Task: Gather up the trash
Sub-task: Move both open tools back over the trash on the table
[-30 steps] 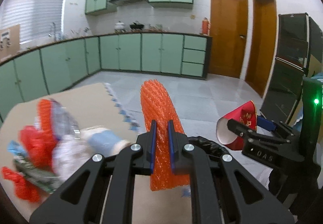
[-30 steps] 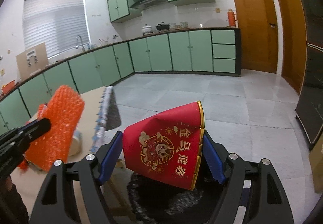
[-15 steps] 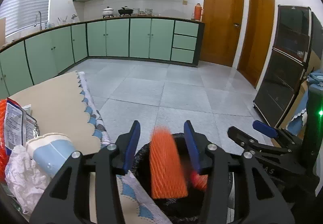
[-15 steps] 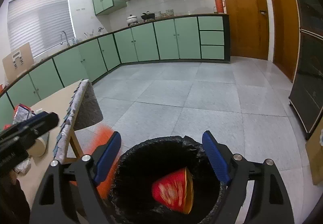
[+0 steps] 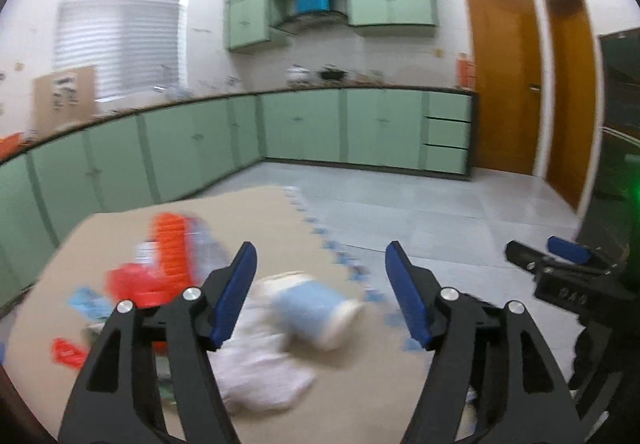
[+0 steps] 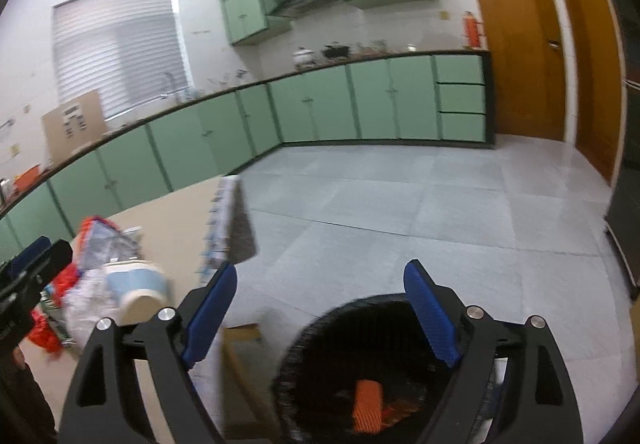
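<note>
Your left gripper [image 5: 320, 292] is empty with its jaws spread wide, hanging over the table [image 5: 248, 211]. Right between its fingers and a little ahead lies a paper cup [image 5: 316, 308] with a blue band, tipped on its side, mouth toward the table's right edge. It rests against a crumpled white wrapper [image 5: 256, 360]. To my eye you are between pickups, and the cup is the natural next target: bring the left jaws down around its body and close gently, since a thin cup on its side will likely roll or crush.

Your right gripper [image 6: 320, 316] is also empty, jaws wide apart, held above the bin [image 6: 308, 360] beside the table. An orange foam net [image 6: 368, 410] already lies at the bottom of its black liner.

Farther back on the table, left of the cup, sits the rest of the trash: another orange net [image 5: 170, 248], some red plastic [image 5: 132, 284] and a few scraps, all too blurred to name. They lie well outside the left jaws, so they call for a reach to the left later.

Beyond are the tiled floor and green cabinets [image 5: 360, 127].
</note>
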The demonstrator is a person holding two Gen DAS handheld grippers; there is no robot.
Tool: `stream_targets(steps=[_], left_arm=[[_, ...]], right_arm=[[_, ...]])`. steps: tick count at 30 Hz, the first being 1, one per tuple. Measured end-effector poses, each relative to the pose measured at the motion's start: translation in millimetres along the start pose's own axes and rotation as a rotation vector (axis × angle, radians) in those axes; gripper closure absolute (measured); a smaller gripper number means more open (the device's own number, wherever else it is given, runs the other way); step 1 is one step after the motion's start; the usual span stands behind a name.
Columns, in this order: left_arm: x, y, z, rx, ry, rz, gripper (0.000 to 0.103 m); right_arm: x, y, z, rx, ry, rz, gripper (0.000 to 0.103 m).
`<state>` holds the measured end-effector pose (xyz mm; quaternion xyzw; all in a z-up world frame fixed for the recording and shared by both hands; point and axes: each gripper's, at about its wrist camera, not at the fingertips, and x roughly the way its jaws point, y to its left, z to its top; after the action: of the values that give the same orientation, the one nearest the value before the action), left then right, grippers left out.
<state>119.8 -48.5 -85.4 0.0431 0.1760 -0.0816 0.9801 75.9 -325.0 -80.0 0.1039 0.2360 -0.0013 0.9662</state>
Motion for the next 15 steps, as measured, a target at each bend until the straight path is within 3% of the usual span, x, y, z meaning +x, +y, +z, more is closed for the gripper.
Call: stream_targets(steps=[6, 15], left_arm=[[-7.9, 35.8, -7.4, -0.026, 0.054, 0.084, 0.033], [8.9, 56.9, -23.2, -0.057, 0.129, 0.073, 0.033]], right_arm=[[9.6, 53.3, -2.4, -0.076, 0.012, 0.079, 0.019], [15.1, 76.5, -8.5, -0.11, 0.023, 0.098, 0.019]])
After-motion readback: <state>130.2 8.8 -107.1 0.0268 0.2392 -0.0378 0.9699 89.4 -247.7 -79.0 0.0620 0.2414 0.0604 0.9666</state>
